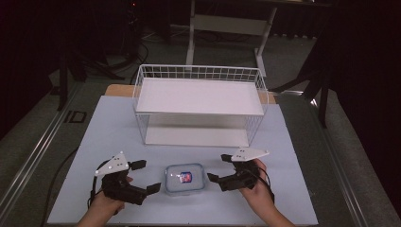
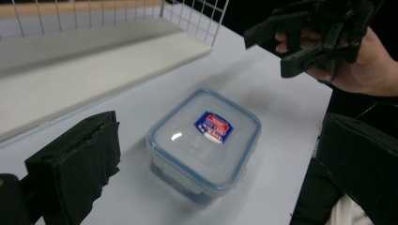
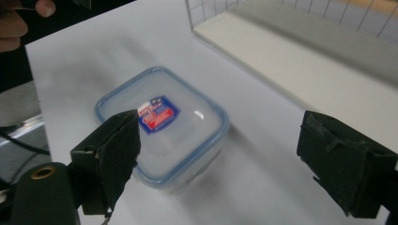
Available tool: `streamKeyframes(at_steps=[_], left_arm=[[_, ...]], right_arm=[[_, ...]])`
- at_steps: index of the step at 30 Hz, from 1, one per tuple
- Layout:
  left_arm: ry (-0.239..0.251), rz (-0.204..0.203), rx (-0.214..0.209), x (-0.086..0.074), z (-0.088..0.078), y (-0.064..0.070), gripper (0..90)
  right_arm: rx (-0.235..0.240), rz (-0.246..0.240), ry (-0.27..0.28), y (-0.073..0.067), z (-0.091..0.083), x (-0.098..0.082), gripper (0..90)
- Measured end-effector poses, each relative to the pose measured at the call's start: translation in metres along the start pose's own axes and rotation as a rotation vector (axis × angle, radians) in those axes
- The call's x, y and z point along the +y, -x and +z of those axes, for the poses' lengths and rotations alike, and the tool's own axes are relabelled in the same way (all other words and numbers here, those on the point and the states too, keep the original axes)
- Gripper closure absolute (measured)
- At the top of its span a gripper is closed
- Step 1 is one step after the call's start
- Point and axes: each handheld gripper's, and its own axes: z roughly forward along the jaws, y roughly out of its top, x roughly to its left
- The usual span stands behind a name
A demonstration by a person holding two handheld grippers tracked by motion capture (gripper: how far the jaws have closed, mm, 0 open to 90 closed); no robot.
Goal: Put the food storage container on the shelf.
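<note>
A clear plastic box [image 1: 184, 178] with a blue-rimmed lid and a red and blue label stands on the white table [image 1: 108, 123] near the front edge. My left gripper [image 1: 146, 176] is just left of it, open, jaws pointing toward the box. On the box's right side, my right gripper [image 1: 218, 168] is held slightly above the table, open and empty. In the left gripper view the box [image 2: 204, 140] lies ahead between the wide jaws, with the right gripper [image 2: 274, 51] beyond it. In the right gripper view the box [image 3: 162, 126] sits ahead, nearer the left jaw, untouched.
A white wire rack [image 1: 198, 94] with two shelves stands at the middle back of the table; its lower shelf [image 2: 94, 65] is close behind the box. Cables trail off the table's left side. A desk frame stands on the floor beyond.
</note>
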Motion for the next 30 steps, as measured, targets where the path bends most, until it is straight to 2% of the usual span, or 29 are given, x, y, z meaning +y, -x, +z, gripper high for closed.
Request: streamKeyframes(at_steps=[2,4,6,8,10,11,12,14,17,20,21,23,26,29,30], left_arm=[[-0.036,0.004,0.03,-0.001,0.003,0.001,1.0],[-0.064,-0.026,0.048,-0.004,0.008,0.0,1.0],[-0.093,-0.095,0.056,-0.007,0.015,-0.003,1.0],[-0.135,-0.19,0.064,-0.01,0.024,-0.007,1.0],[-0.149,-0.273,0.064,-0.013,0.03,-0.011,1.0],[-0.152,-0.293,0.059,-0.015,0.033,-0.013,1.0],[-0.158,-0.31,0.065,-0.016,0.035,-0.015,1.1],[-0.163,-0.325,0.067,-0.018,0.04,-0.017,1.1],[-0.165,-0.35,0.069,-0.022,0.045,-0.022,6.5],[-0.178,-0.404,0.065,-0.026,0.052,-0.028,7.4],[-0.184,-0.423,0.076,-0.027,0.055,-0.029,8.3],[-0.192,-0.454,0.063,-0.03,0.06,-0.03,15.3],[-0.212,-0.47,0.041,-0.033,0.066,-0.03,16.3],[-0.218,-0.493,0.042,-0.035,0.069,-0.03,23.0],[-0.215,-0.507,0.03,-0.036,0.069,-0.031,24.7]], right_arm=[[0.006,-0.014,0.003,-0.003,0.0,0.002,13.4],[-0.009,-0.006,-0.011,-0.005,0.0,0.003,14.0],[0.027,0.051,-0.033,-0.003,0.004,0.003,12.6],[0.077,0.131,-0.051,0.0,0.009,0.0,10.3],[0.083,0.202,-0.057,0.003,0.016,-0.002,10.3],[0.076,0.213,-0.074,0.003,0.019,-0.003,10.3],[0.06,0.213,-0.088,0.003,0.022,-0.004,10.4],[0.058,0.244,-0.108,0.005,0.028,-0.008,10.5],[0.093,0.32,-0.127,0.011,0.038,-0.013,13.5],[0.108,0.375,-0.14,0.015,0.047,-0.017,15.0],[0.116,0.397,-0.143,0.016,0.049,-0.018,16.5],[0.137,0.439,-0.153,0.017,0.053,-0.02,17.1],[0.155,0.461,-0.174,0.016,0.058,-0.022,21.3],[0.168,0.477,-0.193,0.016,0.062,-0.022,23.0],[0.173,0.487,-0.197,0.016,0.063,-0.023,23.8]])
